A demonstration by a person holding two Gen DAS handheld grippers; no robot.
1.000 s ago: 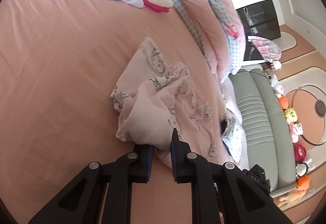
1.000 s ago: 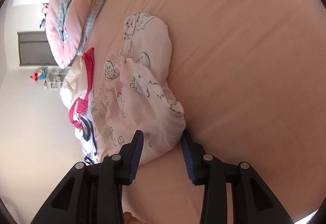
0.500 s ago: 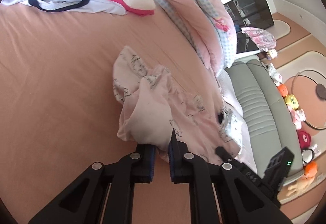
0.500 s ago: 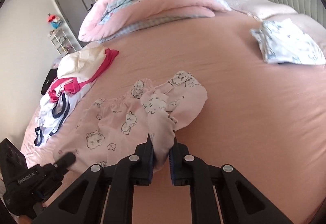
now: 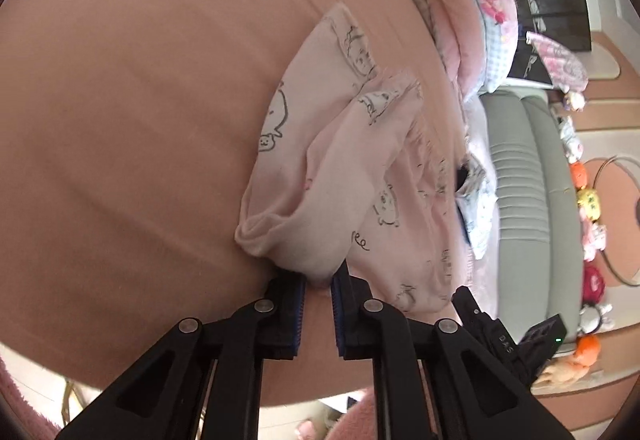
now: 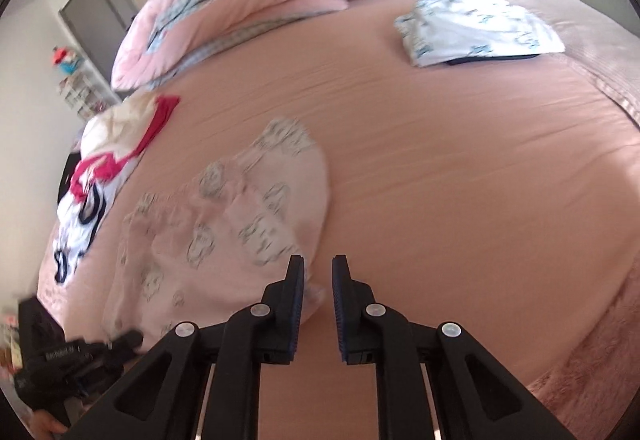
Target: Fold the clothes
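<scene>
- The pink printed garment (image 5: pixel 320 176) is lying crumpled on the bed (image 5: pixel 140 100), just ahead of both tools.
- The left hand-held gripper (image 5: pixel 318 282) is pinching a fold at the garment's near edge, the cloth bulging out above its nearly closed jaws.
- The right hand-held gripper (image 6: pixel 318 280) is sitting at the garment's (image 6: pixel 240 224) near right corner, its jaws standing apart with a narrow gap; a bit of cloth is showing between them, touching the left pad, and whether it is gripped cannot be told.
- A folded white patterned garment (image 6: pixel 476 24) is resting well apart, toward the far right.
- A pile of white, red and cream clothes (image 6: pixel 108 160) is lying to the left, beside a pink quilt (image 6: pixel 240 8).
</scene>
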